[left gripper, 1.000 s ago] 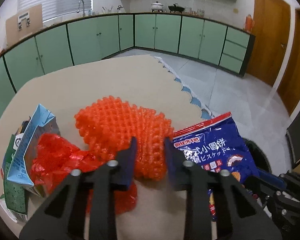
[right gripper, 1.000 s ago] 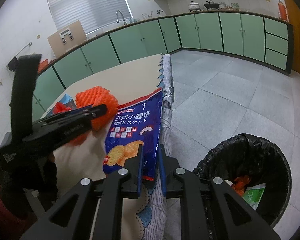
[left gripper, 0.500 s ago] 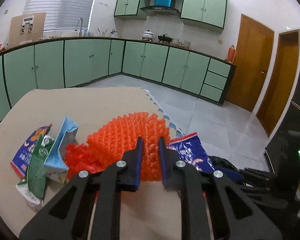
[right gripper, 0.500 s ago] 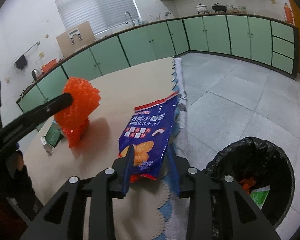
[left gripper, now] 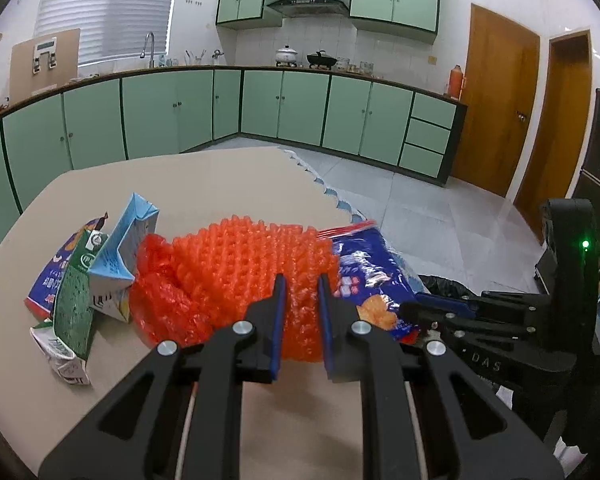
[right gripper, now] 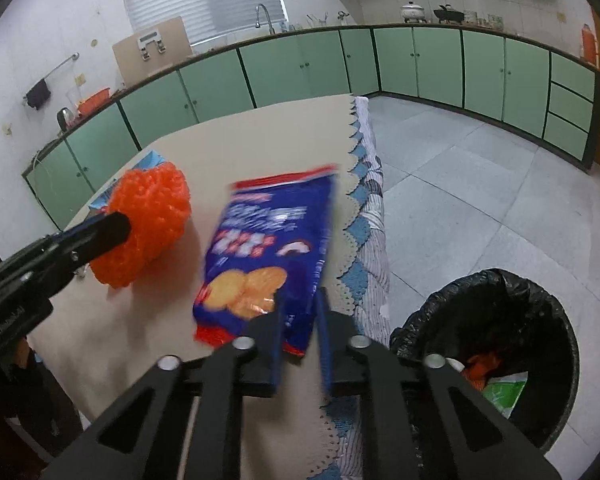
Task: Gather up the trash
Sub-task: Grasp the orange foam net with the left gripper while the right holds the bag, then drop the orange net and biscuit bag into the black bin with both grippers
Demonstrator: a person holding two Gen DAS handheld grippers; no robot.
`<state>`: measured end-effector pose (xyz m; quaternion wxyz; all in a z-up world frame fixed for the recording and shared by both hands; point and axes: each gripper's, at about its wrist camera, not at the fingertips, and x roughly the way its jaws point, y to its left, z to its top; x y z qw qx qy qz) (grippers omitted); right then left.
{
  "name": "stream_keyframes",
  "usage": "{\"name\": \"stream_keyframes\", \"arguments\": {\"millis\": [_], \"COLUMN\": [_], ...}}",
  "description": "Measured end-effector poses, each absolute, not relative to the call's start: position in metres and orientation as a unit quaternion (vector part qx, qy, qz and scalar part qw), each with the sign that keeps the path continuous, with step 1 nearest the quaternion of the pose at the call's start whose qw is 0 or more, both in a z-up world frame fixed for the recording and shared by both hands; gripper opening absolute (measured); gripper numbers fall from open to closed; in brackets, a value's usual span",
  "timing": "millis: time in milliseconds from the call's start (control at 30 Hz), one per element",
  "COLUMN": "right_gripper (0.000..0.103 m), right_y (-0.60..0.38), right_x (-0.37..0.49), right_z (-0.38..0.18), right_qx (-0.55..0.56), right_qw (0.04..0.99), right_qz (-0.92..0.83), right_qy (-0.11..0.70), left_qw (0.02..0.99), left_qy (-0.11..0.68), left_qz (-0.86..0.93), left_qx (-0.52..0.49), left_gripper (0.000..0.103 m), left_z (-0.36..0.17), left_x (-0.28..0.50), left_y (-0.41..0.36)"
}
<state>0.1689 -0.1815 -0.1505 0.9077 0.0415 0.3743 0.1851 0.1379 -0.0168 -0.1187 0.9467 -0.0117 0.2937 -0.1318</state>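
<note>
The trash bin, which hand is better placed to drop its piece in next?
Probably the right. The right gripper holds the blue snack bag at the table edge, with the bin just beside it. The left gripper holds orange netting farther away.

foam net (left gripper: 252, 264): orange-red mesh | snack bag (right gripper: 268, 252): deep blue, red ends, golden biscuits, white print, blurred | carton (left gripper: 118, 252): light blue, white | bin liner (right gripper: 496, 312): black | table (left gripper: 172, 184): beige | cabinets (left gripper: 284, 108): pale green, perhaps dark-edged
</note>
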Motion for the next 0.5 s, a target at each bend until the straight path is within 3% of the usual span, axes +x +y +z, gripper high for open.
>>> {"name": "stream_keyframes", "arguments": {"millis": [500], "right_gripper": [0.004], "right_y": [-0.203], "right_x": [0.142], "right_z": [-0.077], "right_qx": [0.032], "right_qw": [0.941], "right_qz": [0.17], "right_qy": [0.291], "left_qw": [0.956], "left_qy": [0.244], "left_qz": [-0.16], "left_qx": [-0.022], "left_gripper": [0.014], "left_z": [-0.082], "left_x": [0.122], "left_y": [-0.025]}}
